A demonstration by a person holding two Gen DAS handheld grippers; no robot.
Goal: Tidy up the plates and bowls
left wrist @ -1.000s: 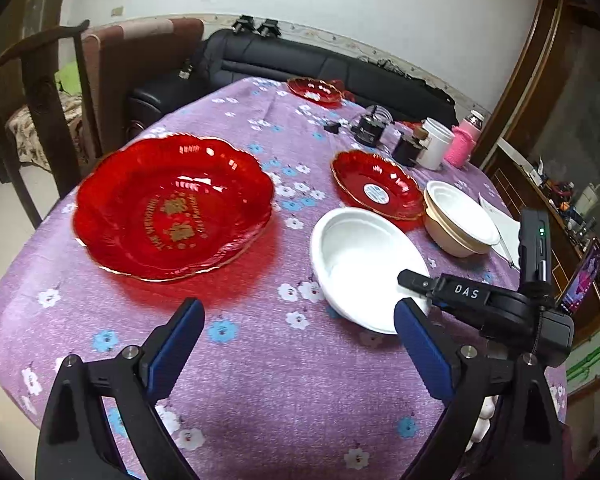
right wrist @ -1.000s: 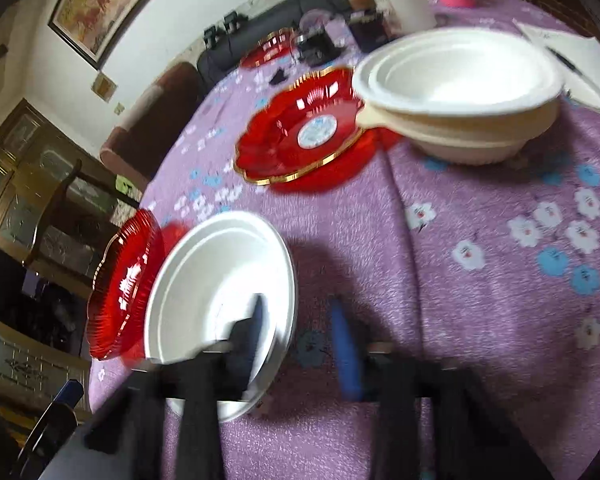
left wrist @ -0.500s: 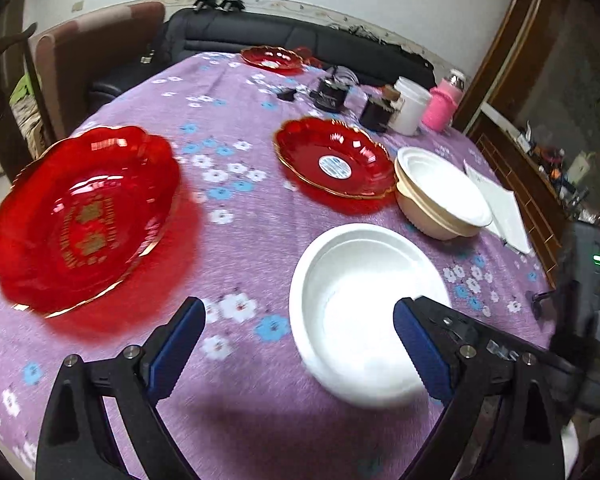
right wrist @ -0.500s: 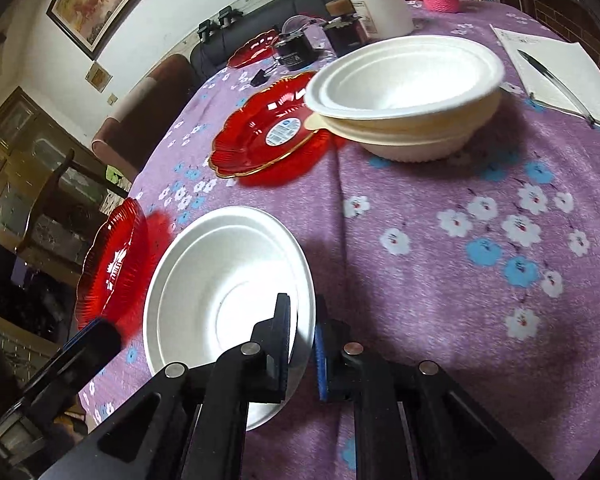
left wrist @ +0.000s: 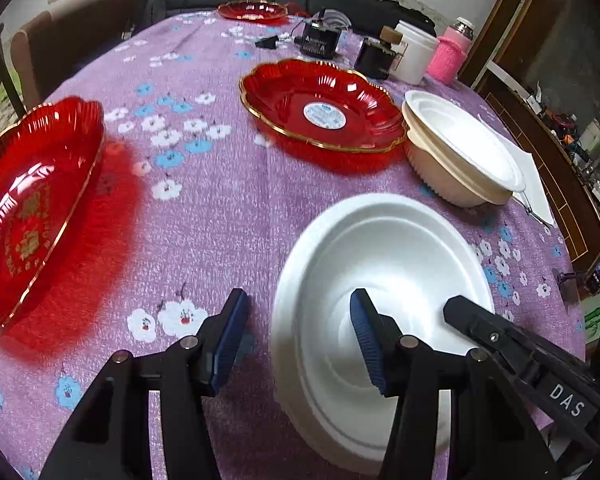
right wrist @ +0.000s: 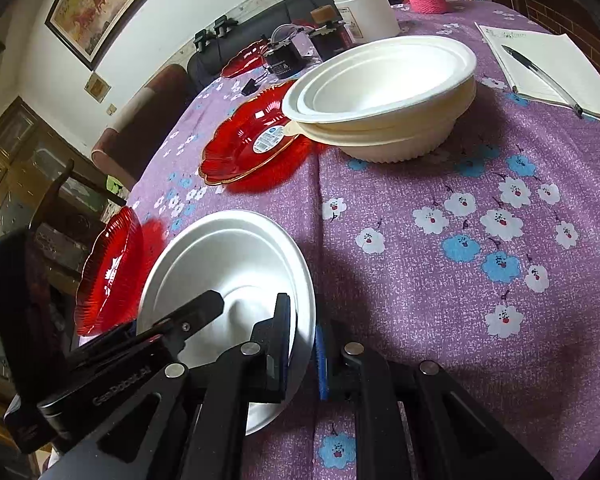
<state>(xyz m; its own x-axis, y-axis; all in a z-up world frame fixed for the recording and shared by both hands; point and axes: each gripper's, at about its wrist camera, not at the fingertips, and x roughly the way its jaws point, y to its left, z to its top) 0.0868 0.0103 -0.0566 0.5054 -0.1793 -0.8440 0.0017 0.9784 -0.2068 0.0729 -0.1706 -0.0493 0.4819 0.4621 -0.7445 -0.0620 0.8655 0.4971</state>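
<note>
While the right gripper (right wrist: pixel 302 354) is clenched on the rim of the white bowl (right wrist: pixel 228 268) at the bottom centre of its own view, one pad inside the rim and one outside, the left gripper (left wrist: pixel 296 340) straddles the opposite rim at the lower middle of the left view: its jaws have just been closing, yet a gap shows on both sides of the rim, so they are not pressing on it. The bowl sits on the purple cloth (left wrist: pixel 220 200), lower right in the left view. So the step in hand looks like a two-handed pickup of this single bowl, with one side gripped and the other not yet. Next, I judge, the left jaws must finish closing on the rim, and both hands should lift together and level, since the thin rim may flex or slip from an uneven pull. Farther back, at the right of the left view, stands the bowl stack (left wrist: pixel 460 156), touching or overlapping the edge of the red plate (left wrist: pixel 324 108) beside it; that stack seems the likely place to nest the bowl. A larger red plate (left wrist: pixel 28 200) lies at the left edge, and a third (left wrist: pixel 254 10) at the far top.
</note>
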